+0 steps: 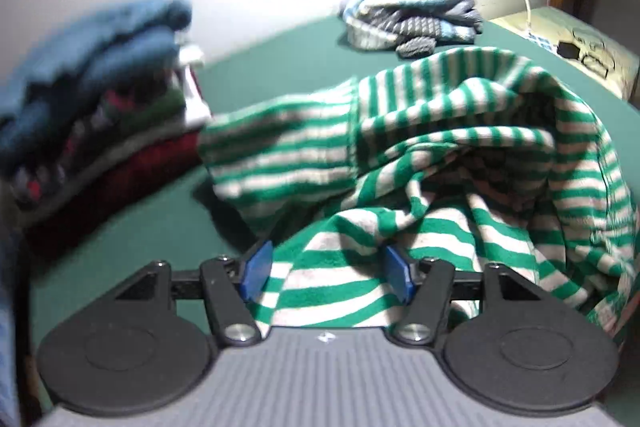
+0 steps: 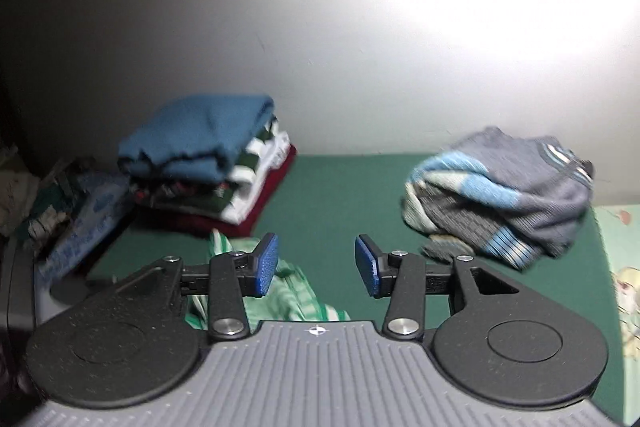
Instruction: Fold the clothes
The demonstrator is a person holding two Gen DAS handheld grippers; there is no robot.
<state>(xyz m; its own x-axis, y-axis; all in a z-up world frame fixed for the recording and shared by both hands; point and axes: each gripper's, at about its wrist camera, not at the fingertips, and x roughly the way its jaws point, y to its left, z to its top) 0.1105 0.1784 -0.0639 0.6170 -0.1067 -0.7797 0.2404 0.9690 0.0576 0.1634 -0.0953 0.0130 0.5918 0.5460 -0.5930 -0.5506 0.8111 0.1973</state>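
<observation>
Closest in the left wrist view, the left claw (image 1: 326,273) has its blue pads (image 1: 256,271) set wide apart, and a fold of the green-and-white striped sweater (image 1: 440,163) lies between them. The pads do not look pressed into the cloth, so the claw reads as open around it rather than clamped. The sweater is a soft, fuzzy knit with even horizontal stripes, crumpled into a loose mound that fills the right half of that view and blocks what lies behind it on that side.

The right claw (image 2: 316,265) is open too, its pads well apart with nothing between them. Just below its left finger a bit of the striped sweater (image 2: 288,291) shows, lying on the green surface (image 2: 340,211).

To the left, further back, stands a stack of folded clothes (image 2: 208,163): a blue piece on top, green, white and patterned layers under it, dark red at the bottom. It is blurred in the left wrist view. To the right and well apart from it sits an unfolded heap of grey and light-blue knitwear (image 2: 500,191), ribbed and striped.

The surface is flat and dark green. Behind it rises a plain pale wall (image 2: 280,27), lit brightly toward the upper right. At the far right of the left wrist view a pale yellowish top (image 1: 560,39) carries a white cable and small dark objects.
</observation>
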